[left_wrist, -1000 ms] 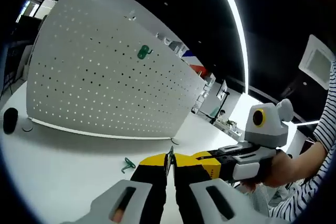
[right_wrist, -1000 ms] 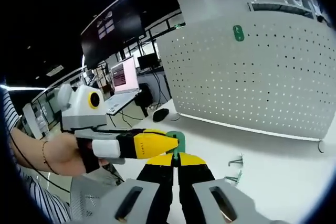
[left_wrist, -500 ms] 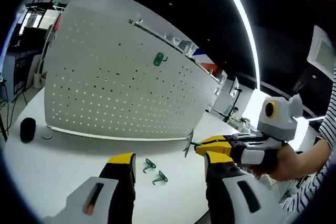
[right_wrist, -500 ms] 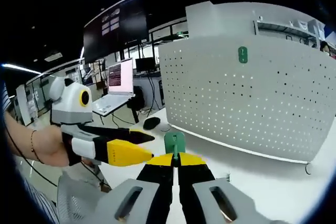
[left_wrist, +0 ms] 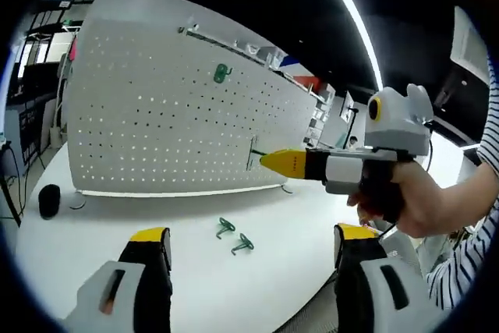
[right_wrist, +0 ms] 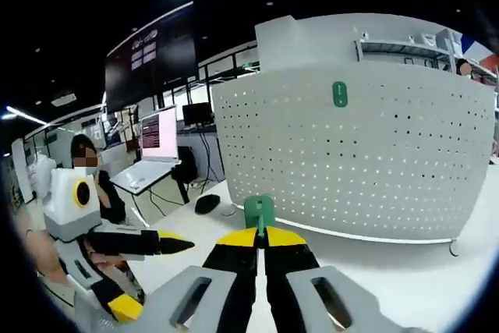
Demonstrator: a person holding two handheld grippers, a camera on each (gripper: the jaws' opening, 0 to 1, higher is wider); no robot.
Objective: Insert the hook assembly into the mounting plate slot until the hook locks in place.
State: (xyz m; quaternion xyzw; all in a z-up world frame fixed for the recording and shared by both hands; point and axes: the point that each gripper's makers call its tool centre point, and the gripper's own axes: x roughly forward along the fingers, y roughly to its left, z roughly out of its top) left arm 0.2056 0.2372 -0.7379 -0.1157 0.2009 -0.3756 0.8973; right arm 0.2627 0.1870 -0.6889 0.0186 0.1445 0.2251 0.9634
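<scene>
The right gripper (right_wrist: 261,241) pinches a small green plastic hook (right_wrist: 259,212), the white perforated pegboard (right_wrist: 374,154) at one o'clock; the left gripper (left_wrist: 253,243) gapes empty.

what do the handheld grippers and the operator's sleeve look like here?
Both grippers: grey bodies, black fingers with yellow tips. The right gripper has a grey pistol-style body topped by a yellow-ringed lens housing. The left gripper looks the same build. The person's sleeve is striped, dark on white.

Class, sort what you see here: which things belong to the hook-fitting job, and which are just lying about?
Job:
green hook held in the right gripper
white pegboard
left gripper, open

Lying about:
two spare green hooks on the table
black mouse
hook already on the board
</scene>
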